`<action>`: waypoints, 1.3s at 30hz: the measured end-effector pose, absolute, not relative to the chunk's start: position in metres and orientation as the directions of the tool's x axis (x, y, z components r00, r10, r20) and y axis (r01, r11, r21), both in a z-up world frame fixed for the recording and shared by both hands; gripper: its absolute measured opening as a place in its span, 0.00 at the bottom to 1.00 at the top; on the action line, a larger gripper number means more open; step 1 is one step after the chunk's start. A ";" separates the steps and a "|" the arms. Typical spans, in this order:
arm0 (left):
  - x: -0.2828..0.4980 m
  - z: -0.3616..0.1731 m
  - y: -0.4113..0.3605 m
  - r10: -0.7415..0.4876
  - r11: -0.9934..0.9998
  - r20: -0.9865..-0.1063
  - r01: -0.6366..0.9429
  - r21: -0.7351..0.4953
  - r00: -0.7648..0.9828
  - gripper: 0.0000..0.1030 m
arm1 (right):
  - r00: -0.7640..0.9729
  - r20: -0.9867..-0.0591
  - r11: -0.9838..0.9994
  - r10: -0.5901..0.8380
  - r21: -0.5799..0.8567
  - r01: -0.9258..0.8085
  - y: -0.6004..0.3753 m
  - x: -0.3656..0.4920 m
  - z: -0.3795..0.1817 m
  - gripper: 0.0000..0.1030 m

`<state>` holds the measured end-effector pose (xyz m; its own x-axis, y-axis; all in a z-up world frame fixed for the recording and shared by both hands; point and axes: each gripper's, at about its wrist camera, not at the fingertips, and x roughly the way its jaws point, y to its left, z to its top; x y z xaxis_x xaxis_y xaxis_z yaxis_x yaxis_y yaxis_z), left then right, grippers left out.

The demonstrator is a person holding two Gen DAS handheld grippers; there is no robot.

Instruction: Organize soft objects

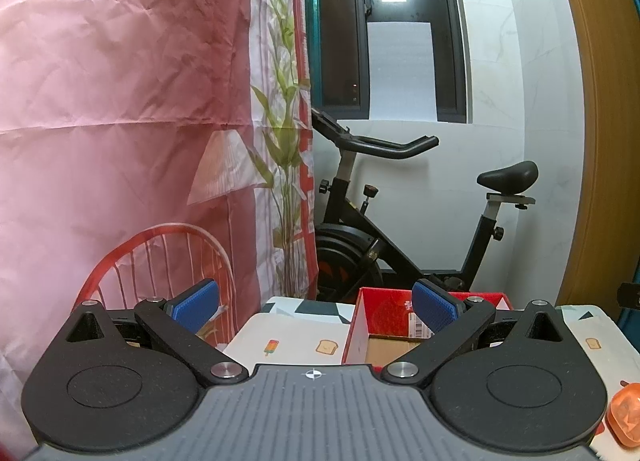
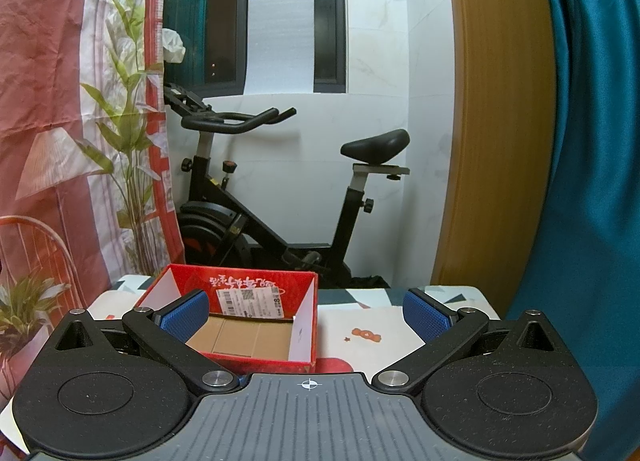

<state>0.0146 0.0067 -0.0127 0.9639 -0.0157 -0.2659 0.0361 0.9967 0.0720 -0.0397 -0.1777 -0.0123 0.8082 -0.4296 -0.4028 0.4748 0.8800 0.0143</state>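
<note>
Both claws are up and level over the surface (image 2: 400,325), and neither has anything in its grip. The left claw (image 1: 316,305) stands spread wide, its ribbed blue pads (image 1: 196,303) well apart with only air between them; the right-hand pad sits in front of the red box (image 1: 384,317) at about 1 o'clock in that view, though whether it touches the box cannot be told. The right claw (image 2: 306,311) is just as wide open and just as empty, its textured blue fingertips (image 2: 424,315) framing the scene, the left one overlapping the box's near left corner.

That red box (image 2: 256,313) is the centrepiece in the right wrist view, dead ahead at 12 o'clock: a cardboard carton, glossy red outside, plain brown floor inside, white inner flaps, a printed label on its far wall. It stands open-topped and nothing shows inside it. The surface beneath is a smooth pale cloth printed with little cartoon snacks.

Down at 4 o'clock in the left wrist view, an orange object (image 1: 626,417) lies on the surface at the frame's edge, too cropped to identify.

Behind, a black exercise bike (image 2: 280,189) stands against a white marbled wall, a creased pink printed curtain (image 1: 120,101) at 10 o'clock, and a teal drape (image 2: 592,181) at 3 o'clock.
</note>
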 end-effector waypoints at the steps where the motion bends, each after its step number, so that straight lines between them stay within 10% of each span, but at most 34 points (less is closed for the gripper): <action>1: 0.015 -0.013 0.007 -0.016 0.997 -0.266 0.036 0.072 0.964 1.00 | 0.808 -0.403 0.880 -0.429 0.014 0.475 -0.178 -0.040 -0.012 1.00; 39: 0.040 -0.052 0.008 -0.024 0.999 -0.349 0.038 0.034 0.937 1.00 | 0.844 -0.425 0.907 -0.327 0.110 0.407 -0.184 -0.030 -0.055 1.00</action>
